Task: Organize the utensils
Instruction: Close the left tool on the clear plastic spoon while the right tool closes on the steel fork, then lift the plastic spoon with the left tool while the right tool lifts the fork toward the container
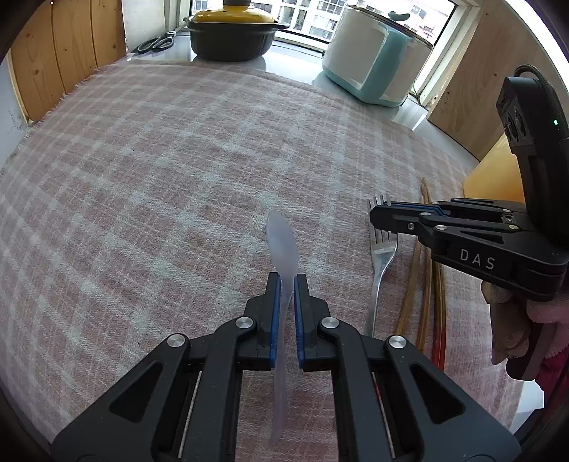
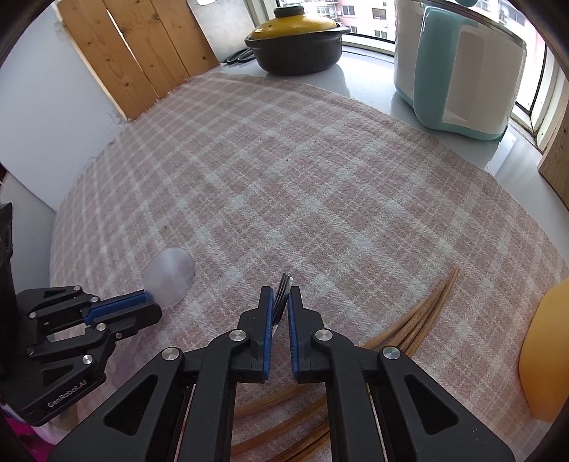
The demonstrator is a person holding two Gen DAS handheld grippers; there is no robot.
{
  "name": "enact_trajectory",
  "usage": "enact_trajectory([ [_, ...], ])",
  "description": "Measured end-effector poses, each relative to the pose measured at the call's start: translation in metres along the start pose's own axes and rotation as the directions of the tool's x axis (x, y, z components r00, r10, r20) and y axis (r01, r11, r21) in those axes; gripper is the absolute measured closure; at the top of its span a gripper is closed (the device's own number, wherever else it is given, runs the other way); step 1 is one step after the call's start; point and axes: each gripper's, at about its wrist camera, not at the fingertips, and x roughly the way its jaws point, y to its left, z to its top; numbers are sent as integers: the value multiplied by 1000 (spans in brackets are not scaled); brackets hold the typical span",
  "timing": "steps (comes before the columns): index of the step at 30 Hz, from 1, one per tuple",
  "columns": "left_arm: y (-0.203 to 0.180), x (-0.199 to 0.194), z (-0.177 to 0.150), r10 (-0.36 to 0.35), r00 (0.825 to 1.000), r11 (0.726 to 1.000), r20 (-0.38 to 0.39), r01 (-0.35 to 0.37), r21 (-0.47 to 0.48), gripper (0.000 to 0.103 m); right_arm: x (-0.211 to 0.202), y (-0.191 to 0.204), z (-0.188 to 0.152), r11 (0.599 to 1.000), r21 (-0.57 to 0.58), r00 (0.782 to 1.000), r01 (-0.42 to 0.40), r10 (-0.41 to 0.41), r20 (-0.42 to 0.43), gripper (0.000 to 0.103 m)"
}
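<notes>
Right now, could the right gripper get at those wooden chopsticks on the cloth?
Probably not yet. The right gripper is shut on the fork, so its jaws are occupied. The chopsticks lie uncovered just to its right on the plaid cloth; once the fork is released, nothing blocks them.

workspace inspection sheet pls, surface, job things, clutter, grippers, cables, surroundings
surface: pink plaid cloth over a grey counter.
job's things: translucent plastic spoon held edge-up; metal fork; wooden chopsticks loose on the cloth.
clutter: scissors, black pot with yellow lid, white and teal appliance, orange object at the right edge.
grippers: left gripper shut on the spoon; right gripper shut on the fork.
cables: one cable on top of the right gripper.
surroundings: window, wooden boards.
</notes>
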Motion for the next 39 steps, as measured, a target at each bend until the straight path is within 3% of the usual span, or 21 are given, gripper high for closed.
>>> enact_trajectory([
  [10, -4, 10, 9, -13, 1000, 1000, -5, 13, 13, 99, 0, 0, 0, 1000, 11, 1000, 3, -3, 3, 97],
  [19, 1, -10, 15, -31, 999, 1000, 44, 31, 2, 103, -29, 2, -5, 1000, 23, 997, -2, 0, 71, 99],
  [28, -4, 10, 25, 5, 1000, 999, -3, -5, 41, 102, -38, 8, -7, 1000, 7, 997, 10, -10, 77, 99],
  [34, 7, 13, 32, -23, 1000, 1000, 5, 23, 10, 102, -40, 10, -9, 1000, 15, 997, 15, -16, 77, 99],
  [39, 6, -6, 35, -52, 998, 999, 47, 51, 5, 103, -49, 11, -11, 1000, 27, 995, 3, -5, 99, 100],
])
